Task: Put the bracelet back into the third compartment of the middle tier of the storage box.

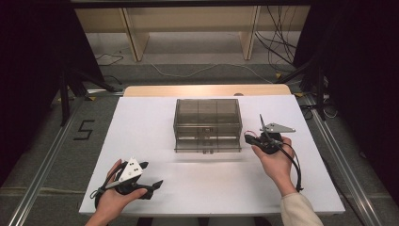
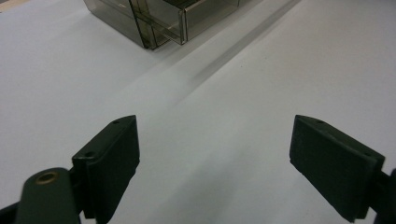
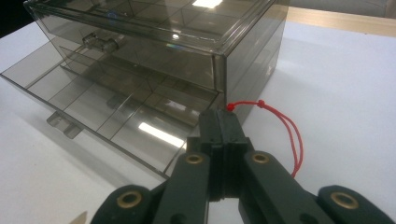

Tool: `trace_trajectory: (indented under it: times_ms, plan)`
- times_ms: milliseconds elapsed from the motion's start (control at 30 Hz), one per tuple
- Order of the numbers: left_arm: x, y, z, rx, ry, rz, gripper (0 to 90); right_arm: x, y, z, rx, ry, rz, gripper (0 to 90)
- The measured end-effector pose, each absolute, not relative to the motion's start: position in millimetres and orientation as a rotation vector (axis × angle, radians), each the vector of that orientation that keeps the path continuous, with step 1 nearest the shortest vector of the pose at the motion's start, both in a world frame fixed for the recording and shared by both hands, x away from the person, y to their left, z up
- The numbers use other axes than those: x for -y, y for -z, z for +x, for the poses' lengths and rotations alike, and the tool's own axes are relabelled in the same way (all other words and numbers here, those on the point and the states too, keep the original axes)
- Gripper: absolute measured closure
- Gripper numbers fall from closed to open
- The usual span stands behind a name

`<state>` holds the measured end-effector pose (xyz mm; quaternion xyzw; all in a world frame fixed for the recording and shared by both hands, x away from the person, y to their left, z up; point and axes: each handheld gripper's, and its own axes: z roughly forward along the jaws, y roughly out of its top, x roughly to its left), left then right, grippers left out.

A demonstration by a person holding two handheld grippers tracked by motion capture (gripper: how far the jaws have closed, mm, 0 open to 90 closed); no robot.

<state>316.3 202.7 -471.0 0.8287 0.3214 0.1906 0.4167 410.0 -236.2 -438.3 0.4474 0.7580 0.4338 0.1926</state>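
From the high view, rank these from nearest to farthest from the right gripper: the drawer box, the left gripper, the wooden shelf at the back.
1. Drawer box: just to the left of the right gripper, mid-table, bottom drawer pulled out.
2. Left gripper: across the table, at the near left corner.
3. Wooden shelf: beyond the table's far edge, on the floor at the back.

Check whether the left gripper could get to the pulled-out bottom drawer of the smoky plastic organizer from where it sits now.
Probably yes. The left gripper is open over bare white table, and nothing lies between it and the drawer, whose front faces the person.
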Motion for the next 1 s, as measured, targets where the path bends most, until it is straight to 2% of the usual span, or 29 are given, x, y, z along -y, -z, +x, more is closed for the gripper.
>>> trace_trajectory:
  times_ms: [1000]
  plan:
    - [-202.7, 471.0, 316.1, -0.804, -0.479, 2.081, 15.8, 224.7, 431.4, 412.4, -2.142, -1.231, 1.215, 90.0]
